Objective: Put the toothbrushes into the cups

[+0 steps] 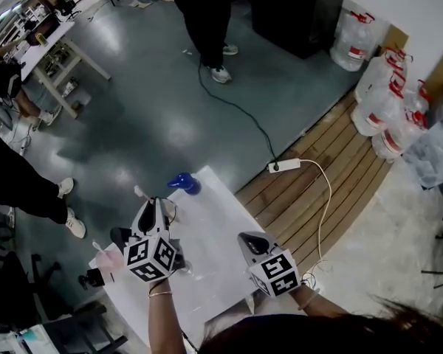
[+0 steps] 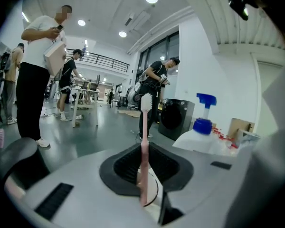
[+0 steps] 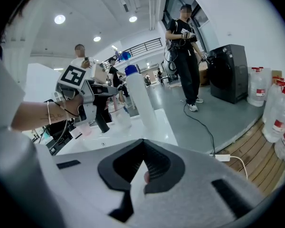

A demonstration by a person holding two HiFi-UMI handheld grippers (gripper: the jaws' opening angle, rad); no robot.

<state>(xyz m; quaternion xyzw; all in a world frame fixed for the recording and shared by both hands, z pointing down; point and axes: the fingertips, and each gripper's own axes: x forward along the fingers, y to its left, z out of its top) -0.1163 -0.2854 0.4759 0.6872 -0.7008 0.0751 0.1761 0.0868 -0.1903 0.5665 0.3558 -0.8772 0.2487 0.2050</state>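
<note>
Grey polished floor (image 1: 155, 116) fills most of the head view, bordered on one side by brown wooden slat decking (image 1: 332, 168) on which lie a white power strip (image 1: 284, 166) and a row of clear plastic water jugs with red caps (image 1: 384, 102). Standing people and a black cabinet (image 3: 230, 72) occupy the background. Near the wearer stands a white rectangular table (image 1: 214, 227). On its far part is a white spray bottle with a blue trigger head (image 2: 204, 122). The left gripper (image 2: 143, 163), with its black-and-white marker cube (image 1: 149, 259), is held over the left side of the table. Its jaws are clamped on the handle of a pink toothbrush with a white bristle head (image 2: 145, 127), which stands upright between the dark pads and projects beyond them, the head pointing toward the spray bottle. This toothbrush is in the air and in neither cup. In the right gripper view, a translucent pink cup (image 3: 83, 128) and a clear plastic cup (image 3: 122, 120) stand on the table below and just beside the left gripper. What they contain cannot be made out. The right gripper (image 3: 143, 160) hovers over the near right part of the table, well apart from the cups. Its jaws meet at the tips and nothing projects from them. A small pinkish spot shows in the gap behind the tips and cannot be identified.
</note>
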